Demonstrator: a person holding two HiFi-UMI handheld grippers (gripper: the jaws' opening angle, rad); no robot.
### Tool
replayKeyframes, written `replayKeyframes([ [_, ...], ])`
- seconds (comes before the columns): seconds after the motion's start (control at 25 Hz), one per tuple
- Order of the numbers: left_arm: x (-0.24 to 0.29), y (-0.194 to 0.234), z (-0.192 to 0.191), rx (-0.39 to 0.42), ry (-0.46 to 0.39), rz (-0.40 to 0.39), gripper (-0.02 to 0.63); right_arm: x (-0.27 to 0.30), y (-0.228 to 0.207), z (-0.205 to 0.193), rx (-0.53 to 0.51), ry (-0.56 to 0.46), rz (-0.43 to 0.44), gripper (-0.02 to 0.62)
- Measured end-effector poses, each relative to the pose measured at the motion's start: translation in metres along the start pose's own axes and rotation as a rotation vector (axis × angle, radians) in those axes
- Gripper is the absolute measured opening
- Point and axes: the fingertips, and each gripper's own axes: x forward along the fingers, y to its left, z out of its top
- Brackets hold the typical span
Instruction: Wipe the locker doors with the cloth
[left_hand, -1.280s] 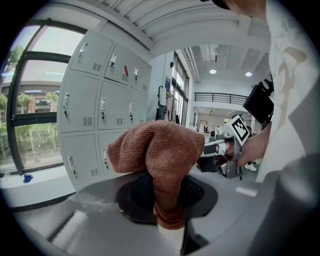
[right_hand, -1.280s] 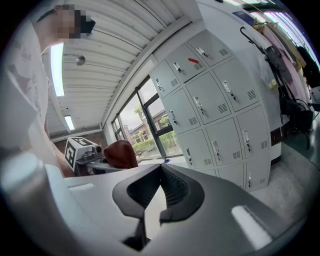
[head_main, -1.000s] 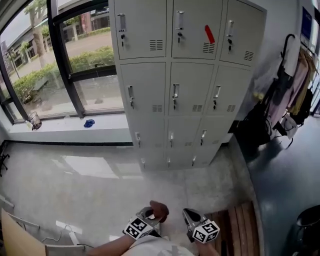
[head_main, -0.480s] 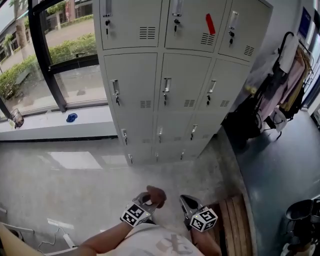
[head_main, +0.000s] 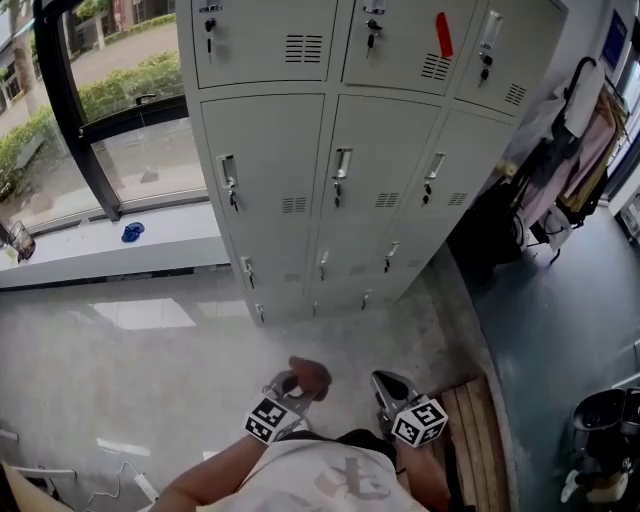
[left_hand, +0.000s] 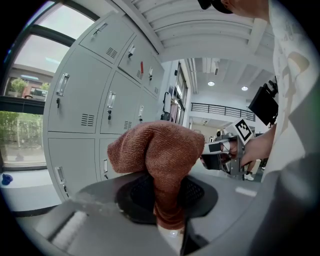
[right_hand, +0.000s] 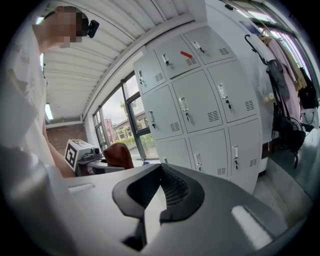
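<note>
The grey lockers (head_main: 370, 180) stand ahead against the wall, all doors closed, well beyond both grippers. Low in the head view, my left gripper (head_main: 292, 386) is shut on a rust-brown cloth (head_main: 309, 375). In the left gripper view the cloth (left_hand: 161, 150) bulges out above the jaws of the left gripper (left_hand: 167, 202), with the lockers (left_hand: 85, 100) behind it. My right gripper (head_main: 386, 388) is held beside it, about level. Its jaws meet with nothing between them in the right gripper view (right_hand: 154, 200), which faces the lockers (right_hand: 200, 110); the cloth (right_hand: 119, 154) shows at its left.
A red tag (head_main: 444, 35) hangs on an upper locker door. A large window (head_main: 100, 90) and a sill with a blue object (head_main: 132, 232) lie to the left. Coats and bags (head_main: 575, 150) hang at the right, with a wooden bench (head_main: 475, 430) and a dark bin (head_main: 600, 420) below.
The lockers have grown larger and shifted left in the head view, so the person has come closer. Both grippers keep their places low in the view, the cloth still held.
</note>
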Motion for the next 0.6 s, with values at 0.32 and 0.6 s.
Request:
replayKeyframes([
  [0.32, 0.006, 0.028, -0.003, -0.03, 0.016, 0.036, 0.084, 0.028, -0.017, 0.016, -0.02, 0.017, 0.03, 0.008],
  [0.6, 0.045, 0.045, 0.008, -0.036, 0.035, 0.079, 0.084, 0.052, -0.053, 0.034, -0.021, 0.009, 0.096, 0.008],
])
